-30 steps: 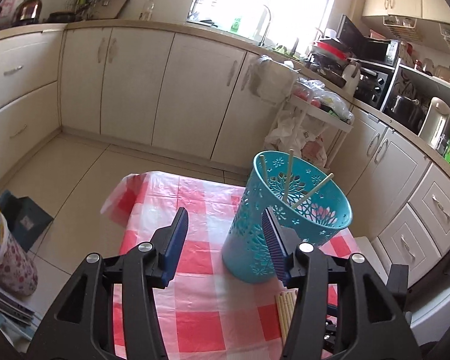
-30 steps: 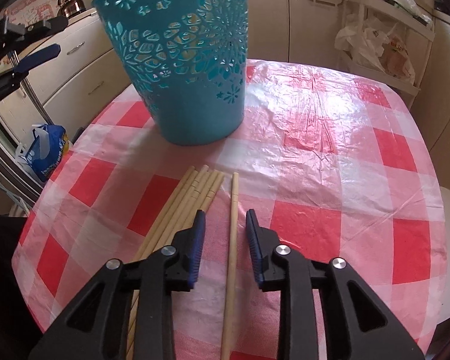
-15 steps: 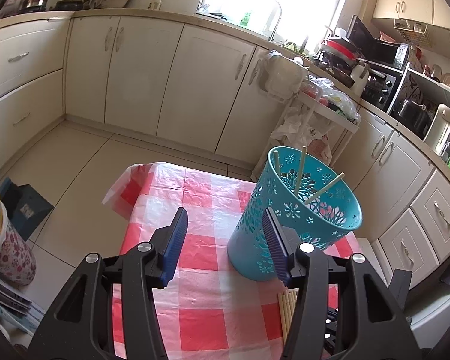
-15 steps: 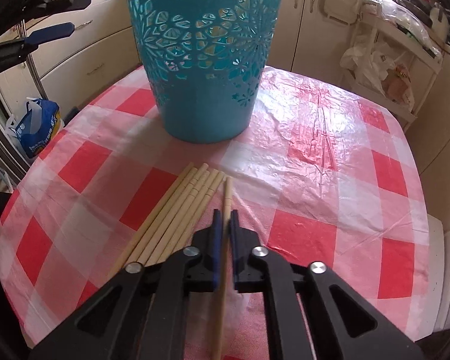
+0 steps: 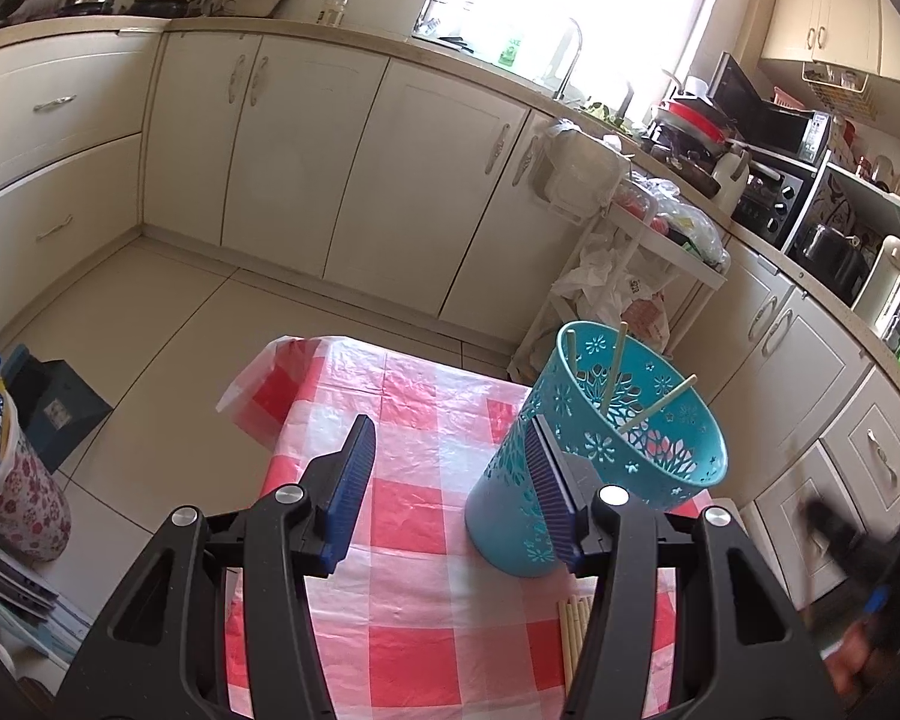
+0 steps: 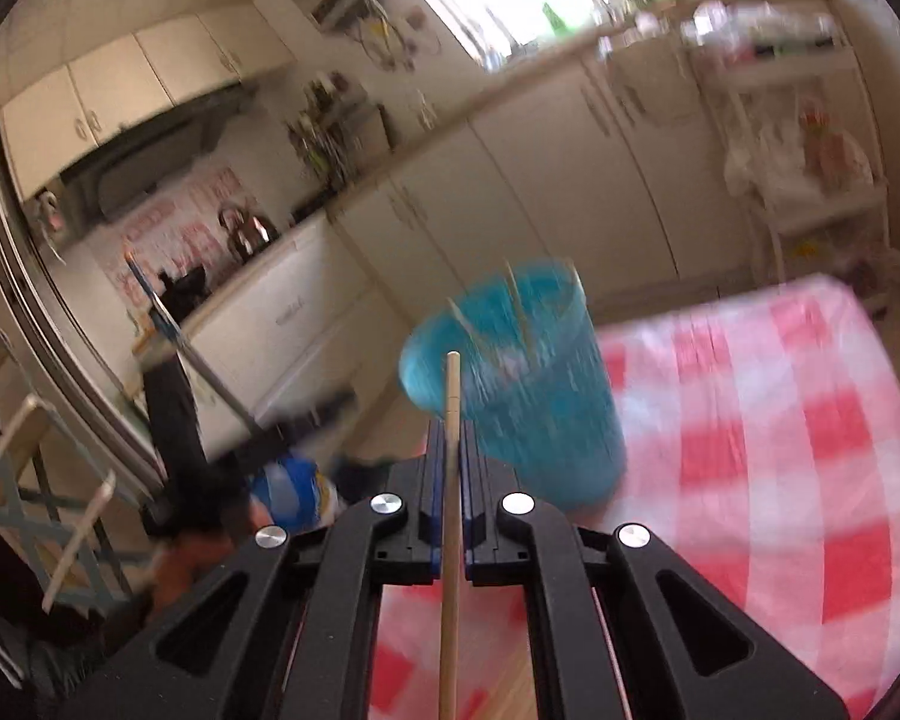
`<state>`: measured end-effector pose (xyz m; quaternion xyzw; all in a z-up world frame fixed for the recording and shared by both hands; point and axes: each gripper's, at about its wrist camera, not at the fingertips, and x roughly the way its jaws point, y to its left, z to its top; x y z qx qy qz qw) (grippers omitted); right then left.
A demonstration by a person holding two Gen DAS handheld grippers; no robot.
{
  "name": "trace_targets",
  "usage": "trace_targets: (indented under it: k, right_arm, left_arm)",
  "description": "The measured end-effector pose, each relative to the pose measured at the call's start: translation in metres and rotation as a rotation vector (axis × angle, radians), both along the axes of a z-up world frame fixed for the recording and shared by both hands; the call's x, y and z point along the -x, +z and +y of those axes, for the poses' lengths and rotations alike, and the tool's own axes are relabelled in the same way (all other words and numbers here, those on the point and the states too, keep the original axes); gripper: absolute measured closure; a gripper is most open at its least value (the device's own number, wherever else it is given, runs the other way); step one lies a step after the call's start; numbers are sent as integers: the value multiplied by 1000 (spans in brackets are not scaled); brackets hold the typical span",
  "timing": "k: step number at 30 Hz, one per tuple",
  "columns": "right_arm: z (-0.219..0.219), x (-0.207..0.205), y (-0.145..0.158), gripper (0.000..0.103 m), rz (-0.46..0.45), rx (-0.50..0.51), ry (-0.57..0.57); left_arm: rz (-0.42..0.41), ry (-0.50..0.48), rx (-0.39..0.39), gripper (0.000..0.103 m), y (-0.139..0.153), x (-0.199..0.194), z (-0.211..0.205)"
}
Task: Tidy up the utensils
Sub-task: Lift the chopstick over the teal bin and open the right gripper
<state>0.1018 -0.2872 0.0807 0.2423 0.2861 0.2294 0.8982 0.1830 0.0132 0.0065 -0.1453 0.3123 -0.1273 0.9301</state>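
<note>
Right gripper (image 6: 448,450): jaws closed on 1 chopstick (image 6: 450,396), near blue basket (image 6: 510,384) | left gripper (image 5: 450,480): jaws half open, empty | chopstick probably light, stiff, smooth; you grip mid-shaft | spare chopsticks (image 5: 576,618) on worktop (image 5: 414,540).

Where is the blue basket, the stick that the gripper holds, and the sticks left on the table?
blue basket (image 5: 660,426), left wrist view, inner wall near the rim.
held chopstick (image 6: 452,396), right wrist view, shaft above the pads.
loose chopsticks (image 5: 576,618), left wrist view, their near ends.
</note>
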Motion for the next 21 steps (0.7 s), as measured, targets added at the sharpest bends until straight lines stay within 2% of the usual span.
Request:
trace_targets:
  k: [5, 7, 10, 12, 15, 21]
  right_arm:
    - [18, -53, 58, 98, -197, 5, -142]
    - [28, -77, 69, 98, -256, 41, -200]
    - [43, -109, 72, 98, -290, 125, -283]
    - [48, -124, 65, 97, -280, 175, -312]
    - [51, -142, 48, 97, -198, 222, -317]
    - [54, -133, 21, 97, -133, 285, -293]
  left_arm:
    - [-4, 8, 6, 54, 1, 1, 5]
    - [-8, 12, 14, 54, 3, 1, 8]
    - [-14, 19, 30, 54, 7, 0, 13]
    - [-12, 24, 39, 54, 8, 1, 18]
    - [-9, 28, 55, 54, 11, 1, 24]
    - [-11, 32, 69, 54, 14, 3, 30]
